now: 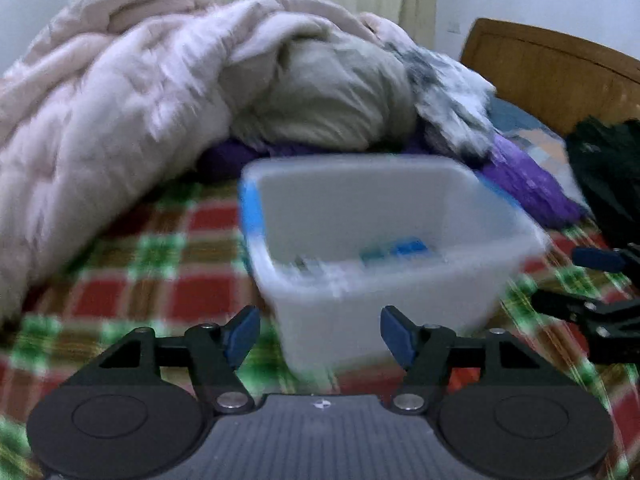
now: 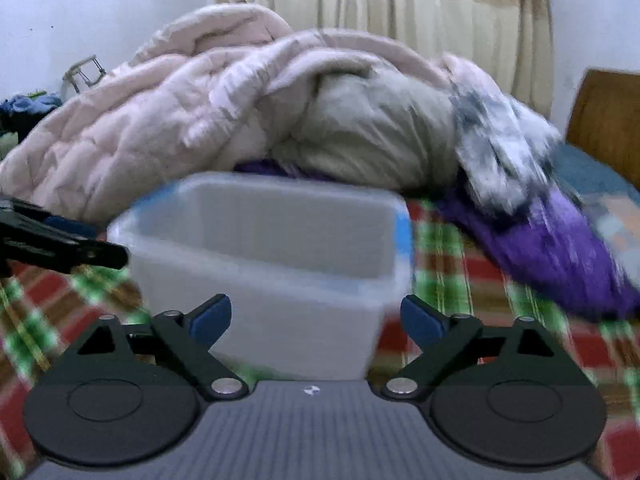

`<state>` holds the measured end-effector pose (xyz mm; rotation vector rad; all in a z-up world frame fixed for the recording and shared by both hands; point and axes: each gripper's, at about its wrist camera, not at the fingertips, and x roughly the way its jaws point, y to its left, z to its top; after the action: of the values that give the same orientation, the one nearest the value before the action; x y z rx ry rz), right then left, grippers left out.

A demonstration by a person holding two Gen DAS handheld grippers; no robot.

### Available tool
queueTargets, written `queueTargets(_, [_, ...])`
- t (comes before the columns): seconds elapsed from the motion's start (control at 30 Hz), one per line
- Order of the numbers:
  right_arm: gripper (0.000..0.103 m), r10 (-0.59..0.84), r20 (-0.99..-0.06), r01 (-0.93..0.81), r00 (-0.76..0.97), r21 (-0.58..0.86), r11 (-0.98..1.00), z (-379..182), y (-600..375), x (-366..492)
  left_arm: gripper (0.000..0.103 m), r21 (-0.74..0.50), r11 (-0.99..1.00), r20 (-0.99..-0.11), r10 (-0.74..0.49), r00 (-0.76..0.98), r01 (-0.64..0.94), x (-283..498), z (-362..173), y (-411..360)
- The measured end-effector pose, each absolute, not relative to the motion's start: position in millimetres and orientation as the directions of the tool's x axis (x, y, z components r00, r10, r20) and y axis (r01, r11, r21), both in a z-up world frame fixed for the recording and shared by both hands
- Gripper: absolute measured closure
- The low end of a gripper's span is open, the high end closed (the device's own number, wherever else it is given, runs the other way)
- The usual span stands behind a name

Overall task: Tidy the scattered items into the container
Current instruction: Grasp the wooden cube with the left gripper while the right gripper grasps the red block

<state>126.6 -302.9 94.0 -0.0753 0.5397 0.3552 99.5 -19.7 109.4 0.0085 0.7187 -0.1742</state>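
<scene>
A translucent white plastic container (image 1: 384,280) with blue rim clips stands on the plaid bedspread (image 1: 168,280), straight ahead of both grippers. In the left wrist view, blue items (image 1: 400,252) lie at its bottom; both views are motion-blurred. My left gripper (image 1: 320,334) is open and empty, just short of the container's near wall. My right gripper (image 2: 316,320) is open and empty, its fingers either side of the container (image 2: 260,280) front wall. The right gripper shows at the right edge of the left wrist view (image 1: 600,292); the left gripper shows at the left edge of the right wrist view (image 2: 60,246).
A heap of pink quilt (image 1: 100,120), a beige bundle (image 1: 328,96), a grey-white fuzzy garment (image 2: 500,148) and a purple cloth (image 2: 560,248) lies behind the container. A wooden headboard (image 1: 560,64) stands at the right, with a dark garment (image 1: 608,176) beside it. Curtains (image 2: 400,20) hang behind.
</scene>
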Motion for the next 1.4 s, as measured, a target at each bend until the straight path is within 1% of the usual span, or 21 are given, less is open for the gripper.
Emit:
queueTargets(0.13, [0.009, 0.269, -0.553, -0.264, 0.789, 0.091, 0.96, 56, -326, 102, 0.033, -0.036, 0.977, -0.695, -0.176, 0.697, 0.21, 68, 68, -59])
queueTargets(0.23, [0.009, 0.246, -0.579, -0.225, 0.777, 0.11, 0.968, 38, -335, 91, 0.033, -0.05, 0.966, -0.729, -0.207, 0.653, 0.252, 60, 45, -89])
queueTargets(0.3, [0.009, 0.247, -0.589, -0.225, 0.77, 0.112, 0.968, 36, -337, 89, 0.033, -0.042, 0.96, -0.732, -0.219, 0.645, 0.278, 56, 37, -105])
queueTargets(0.4, [0.009, 0.241, -0.568, -0.222, 0.787, 0.103, 0.97, 41, -341, 88, 0.033, -0.024, 0.956, -0.729, -0.216, 0.649, 0.292, 57, 31, -120])
queueTargets(0.47, [0.009, 0.242, -0.569, -0.213, 0.786, 0.118, 0.97, 39, -344, 91, 0.049, -0.021, 0.959, -0.737, -0.206, 0.644, 0.284, 64, 26, -125])
queueTargets(0.5, [0.009, 0.243, -0.573, -0.21, 0.783, 0.125, 0.97, 37, -344, 93, 0.053, -0.034, 0.958, -0.738, -0.217, 0.639, 0.286, 67, 24, -126])
queueTargets(0.53, [0.009, 0.243, -0.576, -0.208, 0.78, 0.128, 0.97, 34, -344, 94, 0.065, -0.046, 0.955, -0.738, -0.23, 0.635, 0.293, 69, 22, -126])
queueTargets(0.57, [0.009, 0.242, -0.579, -0.207, 0.778, 0.128, 0.97, 32, -343, 95, 0.07, -0.048, 0.952, -0.739, -0.237, 0.631, 0.301, 70, 20, -127])
queueTargets(0.7, [0.009, 0.244, -0.569, -0.227, 0.785, 0.102, 0.969, 31, -335, 96, 0.07, -0.011, 0.955, -0.716, -0.215, 0.664, 0.297, 68, 16, -120])
queueTargets(0.9, [0.008, 0.27, -0.555, -0.32, 0.787, 0.006, 0.947, 26, -297, 105, 0.07, -0.001, 0.971, -0.696, -0.173, 0.697, 0.24, 67, 27, -78])
queueTargets(1.0, [0.007, 0.29, -0.556, -0.358, 0.779, -0.015, 0.934, 18, -274, 113, 0.07, -0.013, 0.981, -0.694, -0.15, 0.705, 0.196, 70, 34, -53])
queueTargets(1.1, [0.007, 0.26, -0.567, -0.345, 0.782, -0.046, 0.937, 8, -256, 125, 0.07, -0.022, 0.986, -0.693, -0.136, 0.708, 0.167, 72, 40, -34])
queueTargets(1.17, [0.01, 0.263, -0.576, -0.329, 0.774, -0.011, 0.944, 4, -254, 134, 0.07, -0.019, 0.987, -0.689, -0.129, 0.714, 0.16, 72, 43, -27])
queueTargets(1.2, [0.027, 0.26, -0.584, -0.318, 0.769, 0.003, 0.948, 3, -254, 138, 0.07, -0.018, 0.987, -0.688, -0.127, 0.715, 0.158, 72, 44, -24])
queueTargets(1.3, [0.026, 0.281, -0.582, -0.324, 0.763, 0.032, 0.946, 4, -255, 139, 0.07, -0.02, 0.988, -0.689, -0.126, 0.714, 0.155, 72, 45, -20])
queueTargets(1.4, [0.026, 0.291, -0.565, -0.35, 0.772, 0.004, 0.937, 16, -254, 125, 0.07, -0.028, 0.988, -0.689, -0.131, 0.713, 0.154, 71, 49, -18])
